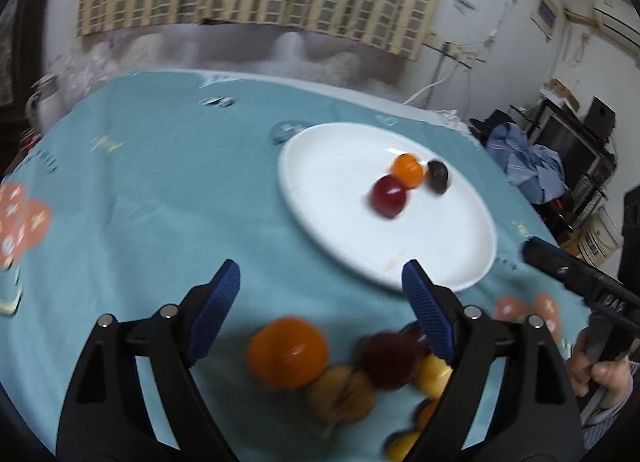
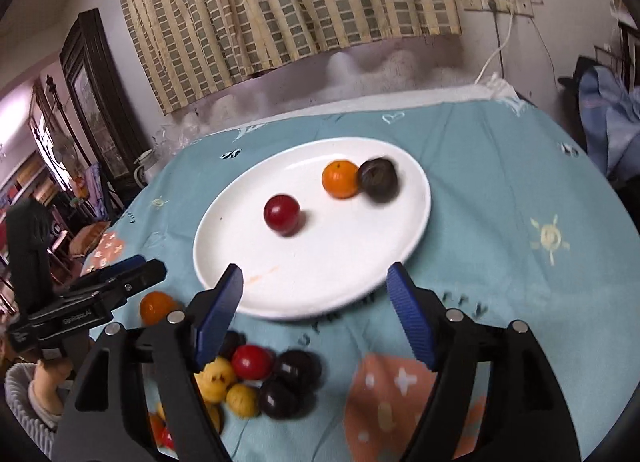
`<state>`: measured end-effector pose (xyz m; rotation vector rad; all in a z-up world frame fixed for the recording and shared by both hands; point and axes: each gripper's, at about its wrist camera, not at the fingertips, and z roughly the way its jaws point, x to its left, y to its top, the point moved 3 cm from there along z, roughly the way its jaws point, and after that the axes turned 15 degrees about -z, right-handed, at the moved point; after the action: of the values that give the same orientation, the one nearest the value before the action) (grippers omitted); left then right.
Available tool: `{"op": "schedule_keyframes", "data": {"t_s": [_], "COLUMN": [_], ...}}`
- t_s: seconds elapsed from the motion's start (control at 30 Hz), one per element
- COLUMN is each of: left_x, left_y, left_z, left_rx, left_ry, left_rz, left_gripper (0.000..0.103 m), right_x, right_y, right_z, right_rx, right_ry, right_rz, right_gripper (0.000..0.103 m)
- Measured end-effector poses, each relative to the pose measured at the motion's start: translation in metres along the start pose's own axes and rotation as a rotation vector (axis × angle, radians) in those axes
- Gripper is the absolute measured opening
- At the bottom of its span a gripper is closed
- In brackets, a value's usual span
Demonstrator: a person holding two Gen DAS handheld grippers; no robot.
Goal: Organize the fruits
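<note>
the left gripper (image 1: 320,282) tilts down over the bench (image 1: 160,190), its blue fingers (image 1: 218,302) spread wide and grasping nothing; an orange (image 1: 287,352) lies on the cloth below the gap. the right gripper (image 2: 316,286) tilts down too, fingers (image 2: 408,310) released and empty, tips over the near rim of the plate (image 2: 320,274). a hand (image 1: 600,374) grips the right tool's handle at the edge of the left view. the white plate holds three fruits: a red one (image 2: 282,214) alone, a small orange (image 2: 340,178) touching a dark plum (image 2: 378,179). the pile (image 2: 256,378) of yellow, red and dark fruits sits on the teal cloth just in front of the plate. behind the bench hangs a checked curtain (image 2: 280,2); a wall socket (image 2: 496,2) is to its right.
</note>
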<state>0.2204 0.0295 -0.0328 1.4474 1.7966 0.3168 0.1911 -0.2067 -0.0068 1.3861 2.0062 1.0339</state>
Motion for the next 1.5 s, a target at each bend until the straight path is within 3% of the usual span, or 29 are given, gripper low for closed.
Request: {"op": "schedule_keyframes", "data": {"t_s": [0.17, 0.37, 0.53, 0.63, 0.7, 0.87, 1.0, 1.13, 1.2, 1.3, 1.37, 1.5], "left_x": [0.03, 0.035, 0.033, 0.02, 0.005, -0.024, -0.026, -0.024, -0.022, -0.021, -0.021, -0.022], "left_y": [-0.01, -0.026, -0.042, -0.062, -0.082, -0.124, -0.13, -0.129, -0.127, -0.126, -0.127, -0.129], "left_z": [-0.021, -0.038, -0.059, -0.079, -0.091, -0.086, -0.068, -0.064, -0.063, -0.061, -0.058, -0.058], "left_rx": [-0.009, -0.036, -0.045, -0.045, -0.045, -0.006, 0.06, 0.083, 0.09, 0.109, 0.131, 0.138], "left_ry": [-0.019, 0.028, 0.024, -0.023, -0.039, 0.013, 0.037, 0.004, -0.013, -0.036, -0.04, -0.053], "left_rz": [-0.102, -0.078, -0.05, 0.021, 0.123, 0.361, 0.396, 0.382, 0.364, 0.35, 0.348, 0.344], "left_gripper": [0.089, 0.092, 0.092, 0.093, 0.095, 0.099, 0.099, 0.098, 0.096, 0.079, 0.062, 0.051], "right_x": [0.005, 0.027, 0.057, 0.064, 0.062, 0.048, 0.049, 0.045, 0.044, 0.048, 0.043, 0.024], "right_y": [-0.024, -0.045, -0.057, -0.059, -0.058, -0.059, -0.059, -0.061, -0.061, -0.061, -0.062, -0.063], "right_z": [-0.016, -0.032, -0.039, -0.037, -0.035, -0.036, -0.036, -0.031, -0.031, -0.03, -0.026, -0.023], "right_rx": [0.015, 0.026, 0.041, 0.053, 0.058, 0.052, 0.053, 0.075, 0.077, 0.081, 0.096, 0.108], "right_ry": [-0.007, 0.033, 0.064, 0.048, 0.043, 0.067, 0.073, 0.062, 0.077, 0.086, 0.047, -0.031], "right_rz": [0.009, -0.01, -0.117, -0.163, -0.158, -0.078, -0.079, -0.067, -0.054, -0.068, -0.076, -0.056], "right_gripper": [0.075, 0.075, 0.075, 0.075, 0.075, 0.075, 0.075, 0.075, 0.075, 0.075, 0.075, 0.075]}}
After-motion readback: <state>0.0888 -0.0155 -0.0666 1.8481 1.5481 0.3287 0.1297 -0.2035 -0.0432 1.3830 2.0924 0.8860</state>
